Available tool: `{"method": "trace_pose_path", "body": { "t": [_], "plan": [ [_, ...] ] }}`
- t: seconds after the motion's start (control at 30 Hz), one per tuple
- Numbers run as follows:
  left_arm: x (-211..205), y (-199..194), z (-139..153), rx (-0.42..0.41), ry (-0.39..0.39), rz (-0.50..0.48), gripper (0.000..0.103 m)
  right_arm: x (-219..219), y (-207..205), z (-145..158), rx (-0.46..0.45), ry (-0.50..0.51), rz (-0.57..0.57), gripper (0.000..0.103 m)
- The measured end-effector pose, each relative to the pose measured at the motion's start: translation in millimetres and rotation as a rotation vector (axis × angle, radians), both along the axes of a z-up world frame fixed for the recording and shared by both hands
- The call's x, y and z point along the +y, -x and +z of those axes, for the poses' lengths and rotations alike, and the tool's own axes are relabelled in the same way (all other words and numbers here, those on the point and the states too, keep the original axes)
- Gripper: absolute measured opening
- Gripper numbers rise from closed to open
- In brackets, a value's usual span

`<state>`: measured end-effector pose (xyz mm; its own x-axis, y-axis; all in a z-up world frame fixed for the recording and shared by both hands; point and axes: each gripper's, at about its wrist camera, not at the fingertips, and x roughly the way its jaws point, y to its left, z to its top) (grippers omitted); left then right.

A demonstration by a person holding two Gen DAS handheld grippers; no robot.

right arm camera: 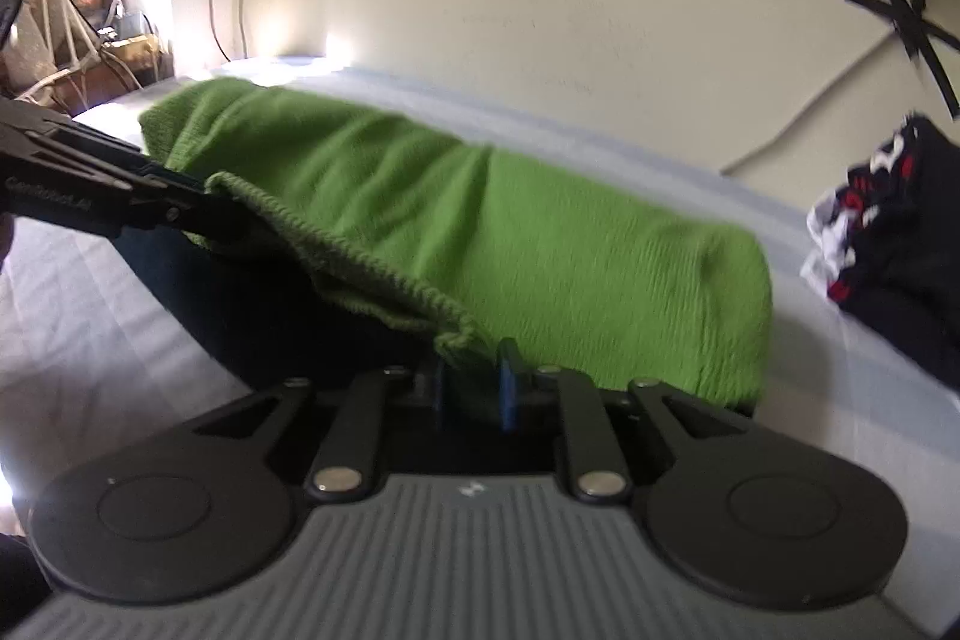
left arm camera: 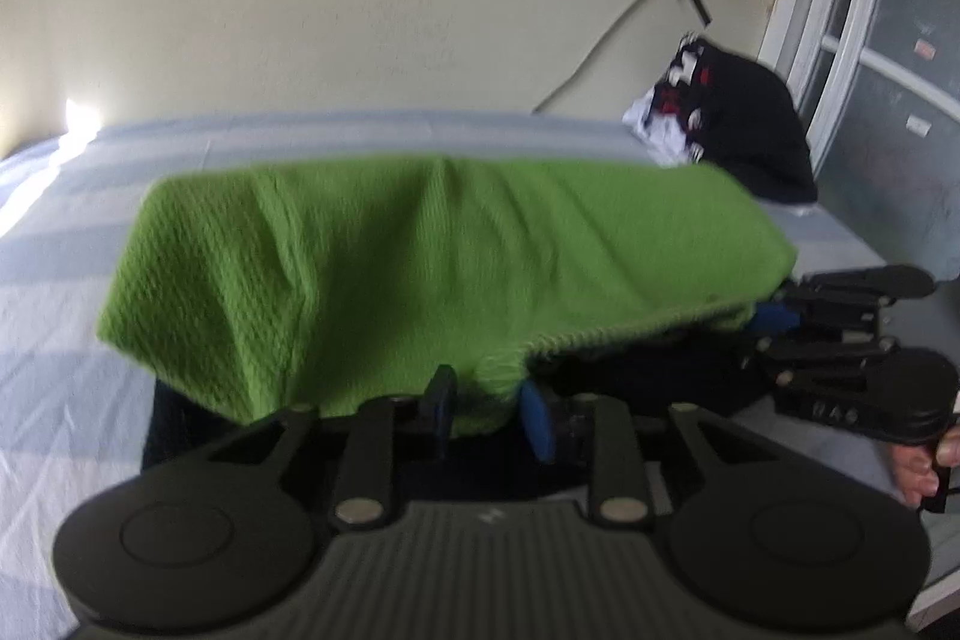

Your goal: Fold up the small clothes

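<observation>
The bed point(left arm camera: 54, 316) fills most of the room in view, spread with a pale blue-and-white striped sheet and pushed against a cream wall point(left arm camera: 360, 10). Over toward the window end sits a pile point(left arm camera: 750, 124) of dark clothes with red and white print, well apart from the work.

Lifted above the sheet is the green knit point(left arm camera: 420, 268), a small ribbed garment, held taut by its near hem and already doubled, its far part drooping down toward the bed. Something dark lies under it on the sheet; I cannot tell what it is.

The left tool point(left arm camera: 486, 409) is clamped on one corner of the hem, the green cloth bunched between its blue pads. The right tool point(right arm camera: 471, 382) is pinched on the other corner in the same way, the stitched edge point(right arm camera: 360, 256) running in a sagging line between the two.

This looks to me like the middle of a fold: the hem is being carried, with the garment hanging from both grips. The picture is smeared, so there is movement. The next move, I judge, calls for both tools to travel together and level, keeping the hem stretched so it does not sag, then to lay it down square on the rest of the knit before either grip lets go.
</observation>
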<state>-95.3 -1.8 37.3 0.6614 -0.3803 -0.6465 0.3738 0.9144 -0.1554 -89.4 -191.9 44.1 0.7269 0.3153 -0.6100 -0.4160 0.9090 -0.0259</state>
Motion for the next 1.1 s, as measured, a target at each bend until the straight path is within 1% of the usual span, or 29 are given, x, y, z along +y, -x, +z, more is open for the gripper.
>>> {"method": "trace_pose_path", "body": {
  "t": [0.03,0.07,0.1,0.13,0.2,0.27,0.3,0.37,0.43,0.47,0.5,0.53,0.57,0.6,0.63,0.67,0.7,0.73,0.83,0.9,0.97,1.07,1.1],
  "plan": [
    [2,5,1,-0.02,-0.001,0.001,0.028,-1,5,-1,-0.029,-0.011,-0.01,0.032],
    [4,9,6,-0.022,-0.006,-0.004,0.03,-1,6,2,-0.025,-0.007,-0.013,0.035],
    [9,18,13,-0.033,0.0,-0.011,0.037,-4,11,11,-0.022,-0.021,-0.01,0.048],
    [15,25,20,-0.06,0.016,-0.02,0.045,-7,15,17,-0.028,-0.051,0.004,0.053],
    [32,42,38,-0.132,0.055,-0.025,0.05,-16,26,29,-0.052,-0.111,0.035,0.054],
    [44,47,51,-0.167,0.087,0.001,0.05,-22,35,38,-0.083,-0.13,0.029,0.054],
    [46,42,56,-0.172,0.104,0.02,0.047,-25,36,44,-0.099,-0.144,0.012,0.054],
    [47,28,60,-0.165,0.099,0.043,0.045,-30,26,51,-0.11,-0.182,-0.026,0.054],
    [43,3,53,-0.153,0.067,0.05,0.032,-28,7,51,-0.117,-0.206,-0.078,0.054],
    [42,-12,47,-0.14,0.05,0.058,0.029,-26,-2,49,-0.121,-0.209,-0.095,0.054],
    [39,-31,37,-0.108,0.025,0.084,0.025,-25,-15,44,-0.112,-0.206,-0.115,0.054],
    [38,-53,25,-0.055,0.009,0.116,0.019,-25,-30,36,-0.089,-0.191,-0.144,0.054],
    [41,-75,11,0.004,0.002,0.147,0.016,-28,-45,24,-0.056,-0.155,-0.196,0.054],
    [46,-89,-1,0.015,0.021,0.163,0.006,-31,-61,7,-0.026,-0.115,-0.254,0.052],
    [52,-95,-5,-0.005,0.062,0.161,0.006,-38,-70,-7,-0.026,-0.142,-0.269,0.052],
    [57,-98,-7,0.005,0.104,0.17,0.006,-45,-72,-11,-0.053,-0.203,-0.275,0.052],
    [62,-98,-9,0.028,0.151,0.189,0.006,-52,-68,-8,-0.039,-0.245,-0.293,0.052],
    [62,-95,-10,0.027,0.151,0.191,0.006,-53,-65,-9,-0.038,-0.266,-0.305,0.052],
    [49,-79,-16,-0.074,0.049,0.163,0.006,-43,-57,-12,-0.068,-0.211,-0.292,0.054],
    [45,-70,-22,-0.142,0.018,0.17,0.006,-42,-58,-11,-0.068,-0.204,-0.288,0.056],
    [39,-64,-23,-0.177,-0.012,0.168,0.006,-42,-59,-11,-0.068,-0.207,-0.286,0.056],
    [37,-60,-21,-0.197,-0.039,0.148,0.015,-45,-61,-11,-0.067,-0.225,-0.288,0.056],
    [38,-59,-21,-0.197,-0.033,0.134,0.021,-46,-61,-10,-0.066,-0.232,-0.287,0.056]
  ]
}}
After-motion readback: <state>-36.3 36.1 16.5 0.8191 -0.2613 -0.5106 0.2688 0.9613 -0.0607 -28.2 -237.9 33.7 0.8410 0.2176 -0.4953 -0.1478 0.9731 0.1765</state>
